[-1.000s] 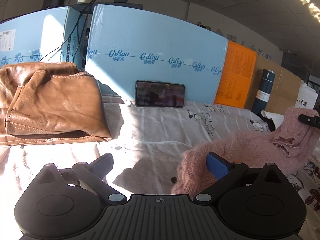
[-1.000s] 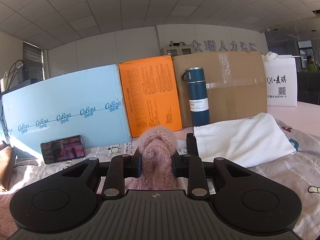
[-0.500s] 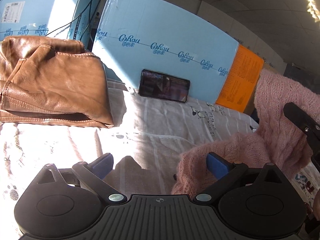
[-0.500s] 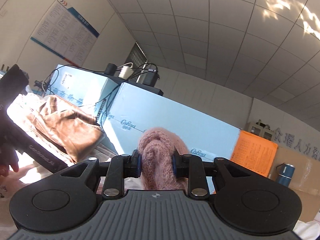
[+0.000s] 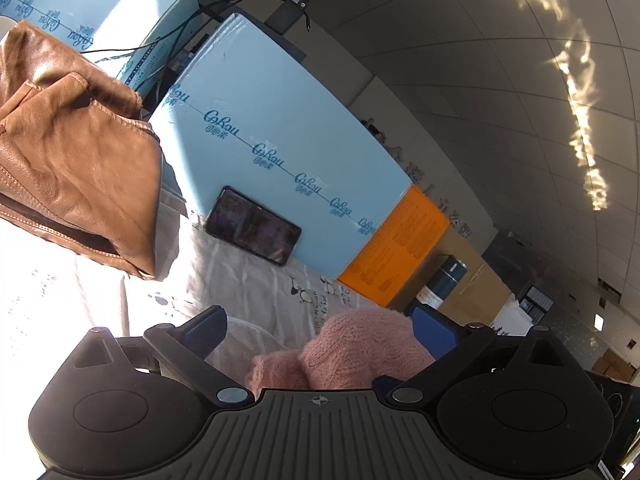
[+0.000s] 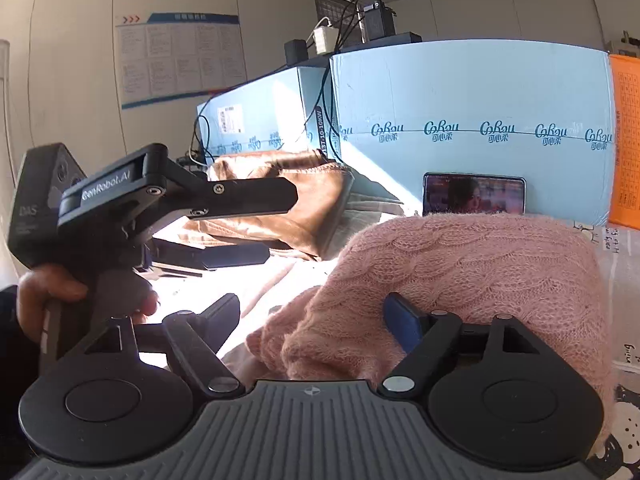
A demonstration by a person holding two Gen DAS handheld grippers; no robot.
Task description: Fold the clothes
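Two claws work over one pink knitted sweater (image 6: pixel 460 264), which lies bunched on the cartoon-print sheet (image 5: pixel 256 276) covering the table, well in front of the folded brown leather jacket (image 5: pixel 72 168) and the phone (image 6: pixel 474 196) propped against the blue box (image 6: pixel 472 92). To land this fold well, I would let the knit settle flat before drawing clear (it is fluffy and likely to snag on a pad). Right claw (image 6: pixel 316 316) points slightly downward, its jaws opening, the sweater draped over its right finger (image 6: pixel 400 322) and no longer pinched. Left claw (image 5: pixel 320 328) is rolled, spread wide, wool against its right pad (image 5: pixel 434 334) only. Its hand (image 6: pixel 44 300) grips the handle.
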